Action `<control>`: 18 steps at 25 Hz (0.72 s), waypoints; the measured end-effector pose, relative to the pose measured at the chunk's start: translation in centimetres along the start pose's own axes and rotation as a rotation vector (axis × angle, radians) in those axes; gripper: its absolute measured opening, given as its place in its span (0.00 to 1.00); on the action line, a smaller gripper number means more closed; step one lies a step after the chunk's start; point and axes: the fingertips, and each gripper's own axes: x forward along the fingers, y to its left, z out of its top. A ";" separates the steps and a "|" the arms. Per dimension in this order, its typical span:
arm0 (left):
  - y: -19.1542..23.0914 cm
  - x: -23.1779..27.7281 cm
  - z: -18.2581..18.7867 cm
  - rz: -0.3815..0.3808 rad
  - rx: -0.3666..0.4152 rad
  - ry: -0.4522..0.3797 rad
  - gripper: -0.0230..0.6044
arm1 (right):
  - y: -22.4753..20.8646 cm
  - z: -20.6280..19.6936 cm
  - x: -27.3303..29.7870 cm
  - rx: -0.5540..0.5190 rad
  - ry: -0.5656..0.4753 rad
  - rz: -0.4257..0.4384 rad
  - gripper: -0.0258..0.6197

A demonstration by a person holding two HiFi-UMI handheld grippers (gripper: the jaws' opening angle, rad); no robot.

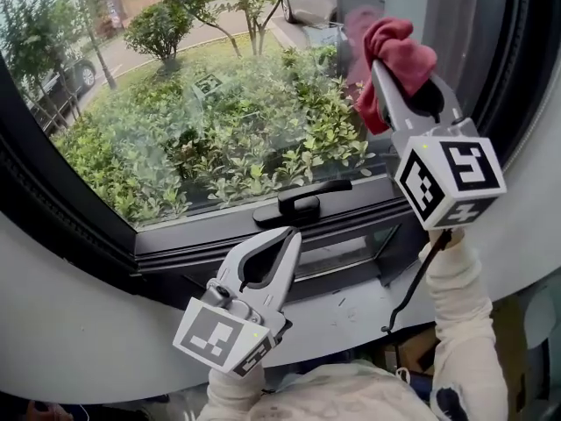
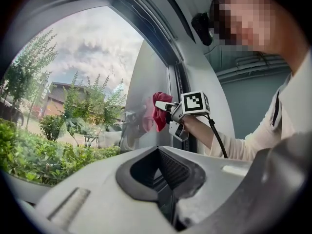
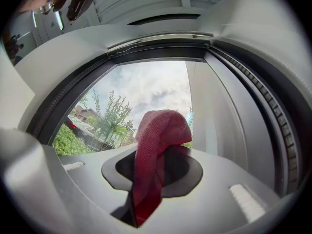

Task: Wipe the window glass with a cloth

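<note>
The window glass [image 1: 219, 103] fills the head view, with shrubs and a street beyond it. A red cloth [image 1: 396, 58] is bunched at the pane's upper right, and my right gripper [image 1: 379, 67] is shut on it, holding it against the glass beside the right frame. In the right gripper view the cloth [image 3: 157, 145] drapes over the closed jaws of that gripper [image 3: 163, 154], with the glass [image 3: 146, 91] ahead. My left gripper [image 1: 292, 235] hangs lower, just below the window handle, shut on nothing. Its own view shows the left gripper [image 2: 158, 148] and, beyond it, the cloth [image 2: 160, 110] on the pane [image 2: 87, 82].
A black window handle [image 1: 302, 202] lies flat on the dark lower frame [image 1: 175, 239]. The dark right frame [image 1: 517, 51] stands close beside the cloth. A white curved sill [image 1: 88, 323] runs below. A black cable [image 1: 412, 288] hangs from the right gripper.
</note>
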 end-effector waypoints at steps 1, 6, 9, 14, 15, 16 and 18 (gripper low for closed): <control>0.3 -0.5 0.0 0.003 -0.001 -0.002 0.04 | 1.0 0.2 0.2 -0.015 -0.003 -0.002 0.22; 1.8 -2.9 0.2 0.022 -0.005 -0.003 0.04 | 5.4 1.3 1.2 -0.008 -0.017 0.024 0.22; 2.6 -4.3 0.4 0.026 -0.003 -0.004 0.04 | 8.3 1.8 1.7 -0.001 -0.023 0.051 0.22; 4.2 -6.4 0.8 0.033 -0.002 -0.018 0.04 | 13.4 2.6 2.7 -0.010 -0.035 0.099 0.22; 4.6 -6.8 0.8 0.036 -0.003 -0.020 0.04 | 14.4 2.7 3.0 -0.015 -0.038 0.110 0.22; 4.9 -7.3 0.8 0.039 -0.005 -0.022 0.04 | 15.4 2.9 3.2 -0.021 -0.040 0.121 0.22; 5.3 -7.9 0.8 0.043 -0.010 -0.024 0.04 | 17.2 3.4 3.5 -0.033 -0.048 0.145 0.22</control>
